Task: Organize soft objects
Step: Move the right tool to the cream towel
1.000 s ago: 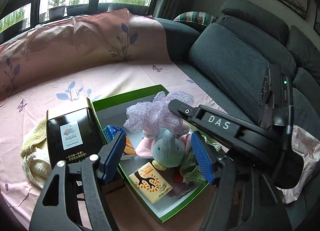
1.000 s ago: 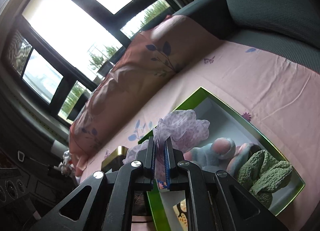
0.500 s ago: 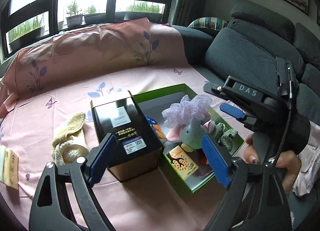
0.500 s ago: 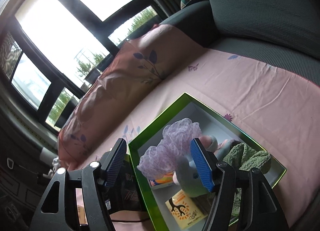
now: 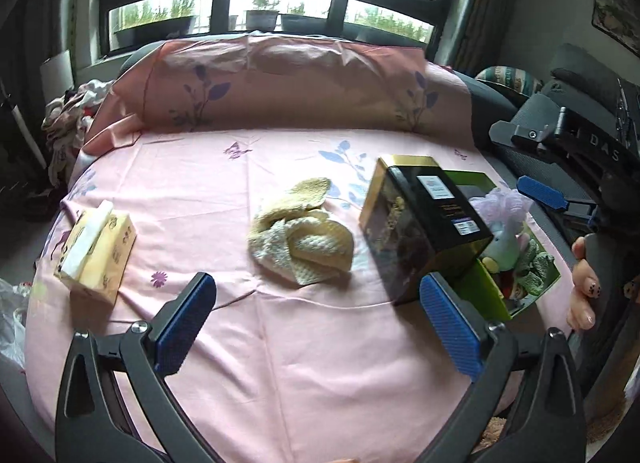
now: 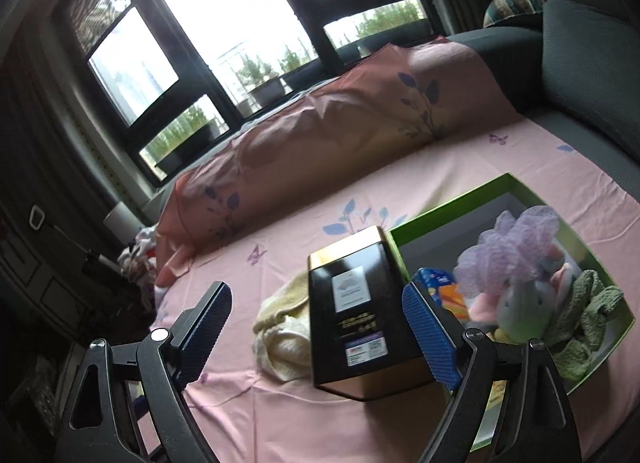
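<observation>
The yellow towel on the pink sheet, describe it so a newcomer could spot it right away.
Find the pink sheet spread below the window. Near its middle, just left of the black and gold tin, lies the yellow towel. It is the only crumpled, knobbly cloth lying loose on the sheet, outside the green box.

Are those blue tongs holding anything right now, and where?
Nothing. Left tongs and right tongs are both opening, empty, above the pink sheet.
</observation>
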A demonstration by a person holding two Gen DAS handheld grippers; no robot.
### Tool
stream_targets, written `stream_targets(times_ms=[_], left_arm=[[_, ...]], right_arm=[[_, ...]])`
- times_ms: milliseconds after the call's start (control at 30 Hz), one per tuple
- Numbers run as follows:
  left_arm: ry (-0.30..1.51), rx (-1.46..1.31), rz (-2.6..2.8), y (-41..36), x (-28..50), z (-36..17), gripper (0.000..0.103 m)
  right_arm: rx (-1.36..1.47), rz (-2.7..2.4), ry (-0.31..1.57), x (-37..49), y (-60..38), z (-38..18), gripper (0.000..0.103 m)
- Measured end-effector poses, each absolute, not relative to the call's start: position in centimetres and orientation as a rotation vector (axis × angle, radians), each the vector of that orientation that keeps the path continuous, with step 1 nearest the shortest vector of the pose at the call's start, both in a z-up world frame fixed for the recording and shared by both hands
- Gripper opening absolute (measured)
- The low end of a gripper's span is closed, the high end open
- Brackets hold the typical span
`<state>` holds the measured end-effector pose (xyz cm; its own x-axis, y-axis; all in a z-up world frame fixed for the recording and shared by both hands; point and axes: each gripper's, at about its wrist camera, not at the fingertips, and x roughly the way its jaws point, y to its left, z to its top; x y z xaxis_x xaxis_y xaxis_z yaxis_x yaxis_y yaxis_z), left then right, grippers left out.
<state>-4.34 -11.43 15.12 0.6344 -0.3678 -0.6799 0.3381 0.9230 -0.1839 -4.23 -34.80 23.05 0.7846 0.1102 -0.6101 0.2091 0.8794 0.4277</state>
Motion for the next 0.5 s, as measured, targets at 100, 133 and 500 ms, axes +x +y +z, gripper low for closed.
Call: stream_targets(times_ms=[100, 133, 500], left_arm=[[0.85, -0.114, -0.347, -8.2, -2.6, 13.2, 0.102], [0.868, -0.13, -0.32, -7.3, -2.0, 12.6, 0.102], [0.974, -0.239, -0.138, -1.1, 1.1, 9.7, 0.102]], right_arm=[[0.441, 0.011, 0.772, -1.7, -30.4, 21.4, 0.088], [0.429, 0.026, 0.809, -0.9, -29.1, 20.6, 0.088], [0.164, -0.181, 1.096, 7.9, -21.6, 11.1, 0.087]])
